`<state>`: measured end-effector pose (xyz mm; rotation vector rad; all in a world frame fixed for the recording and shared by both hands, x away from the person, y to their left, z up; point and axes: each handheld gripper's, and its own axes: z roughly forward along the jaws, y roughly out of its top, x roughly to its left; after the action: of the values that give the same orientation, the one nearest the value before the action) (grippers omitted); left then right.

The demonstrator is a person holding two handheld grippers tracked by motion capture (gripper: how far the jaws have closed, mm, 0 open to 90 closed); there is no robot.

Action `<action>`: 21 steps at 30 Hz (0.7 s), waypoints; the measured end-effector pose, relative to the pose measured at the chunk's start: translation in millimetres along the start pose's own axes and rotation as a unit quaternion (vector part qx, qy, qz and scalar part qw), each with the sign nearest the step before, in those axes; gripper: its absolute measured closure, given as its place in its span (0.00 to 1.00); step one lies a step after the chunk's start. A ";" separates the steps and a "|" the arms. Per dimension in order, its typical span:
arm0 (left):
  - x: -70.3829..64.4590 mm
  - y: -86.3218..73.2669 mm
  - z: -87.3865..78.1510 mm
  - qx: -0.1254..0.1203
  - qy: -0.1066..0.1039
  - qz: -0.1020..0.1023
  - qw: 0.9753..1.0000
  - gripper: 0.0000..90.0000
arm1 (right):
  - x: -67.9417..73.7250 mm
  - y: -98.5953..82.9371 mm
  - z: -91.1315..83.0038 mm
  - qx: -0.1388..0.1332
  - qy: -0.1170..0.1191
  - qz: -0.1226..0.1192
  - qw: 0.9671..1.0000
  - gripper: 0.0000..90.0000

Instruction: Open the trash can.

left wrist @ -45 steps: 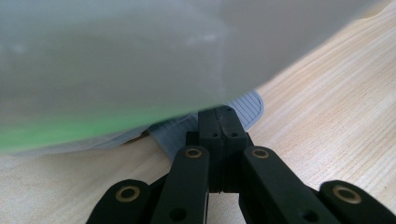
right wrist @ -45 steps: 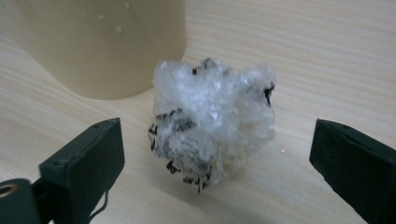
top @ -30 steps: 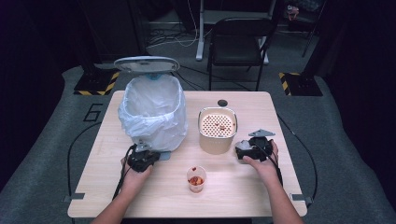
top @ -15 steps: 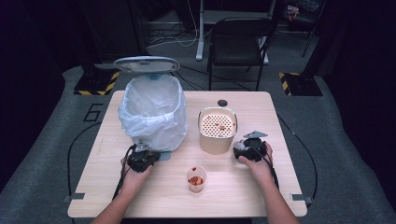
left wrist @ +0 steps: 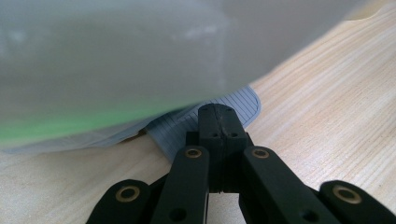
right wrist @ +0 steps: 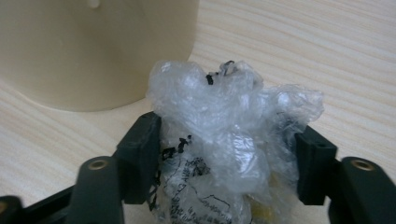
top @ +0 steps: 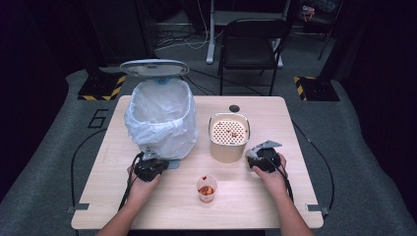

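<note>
Two close views add detail: right gripper (right wrist: 229, 163) clamps crumpled plastic wrap (right wrist: 229, 135); left gripper (left wrist: 217, 114) jaws together beside bin (left wrist: 116, 60).

A pale wooden worktop (top: 275, 206) is standing in the middle of a dim room, its grain showing light under overhead lighting while everything beyond it is fading into darkness. It is sitting on a grey carpeted floor (top: 44, 187), where a large number six (top: 98, 118) is showing at the left. Two blocks striped in yellow and black (top: 101, 89) (top: 314, 86) are lying on the floor past the far corners. A black folding chair (top: 251, 46) is standing behind the worktop, facing it. Beyond the chair, a pale metal stand leg (top: 212, 34) is rising, with loose cables (top: 177, 37) trailing across the floor beside it.
</note>
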<state>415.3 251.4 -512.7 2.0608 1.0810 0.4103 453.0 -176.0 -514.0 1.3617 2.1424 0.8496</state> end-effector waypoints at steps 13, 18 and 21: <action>-0.2 -0.2 0.3 -0.004 0.001 0.001 1.000 1.00 | -0.8 0.7 -5.0 0.001 0.020 -0.005 1.000 0.71; 0.4 0.0 -0.1 -0.002 0.000 0.000 1.000 1.00 | -6.4 7.9 -20.9 -0.003 0.047 0.015 0.999 0.72; 0.7 0.2 -0.7 0.003 0.000 0.004 1.000 1.00 | -10.7 13.7 -35.2 -0.011 0.062 0.021 0.998 0.72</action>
<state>415.5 252.2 -512.2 2.0703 1.0754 0.4104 442.5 -190.3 -478.9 1.3797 2.1960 0.9948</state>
